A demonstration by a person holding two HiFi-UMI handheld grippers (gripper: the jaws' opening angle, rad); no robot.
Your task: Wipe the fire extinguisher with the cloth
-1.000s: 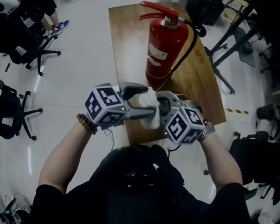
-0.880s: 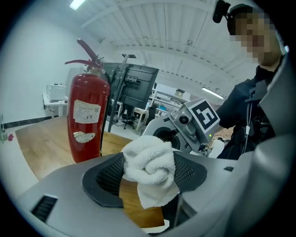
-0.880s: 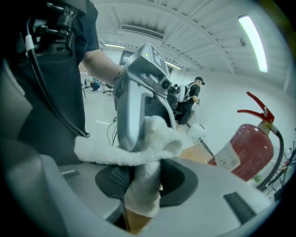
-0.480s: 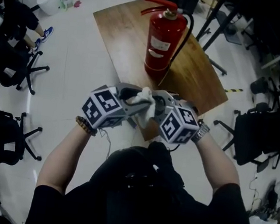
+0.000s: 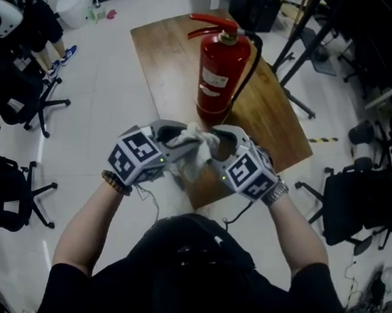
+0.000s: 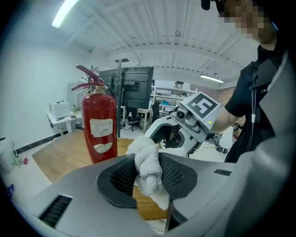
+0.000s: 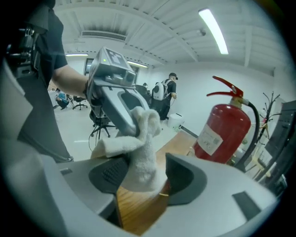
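Ceiling strip lights point(image 6: 64, 11) throw even, cool light from above and flare white in both gripper views. The head view is dimmer and murky toward its right side, with pale glare on the floor point(image 5: 112, 84) and a soft sheen on the fire extinguisher point(image 5: 217, 76). The gripper views bend strongly and blacken at the corners

**Grippers meeting tip to tip**

The person is bending the left forearm point(image 5: 92, 210) and right forearm point(image 5: 294, 226) inward, bringing the grippers' tips together, both tilting downward. The left gripper point(image 6: 147, 172) has just been closing its jaws and is pinching the cloth point(image 7: 141, 125). The right gripper point(image 7: 145, 173) is keeping its jaws apart, the cloth leaning on one pad only.
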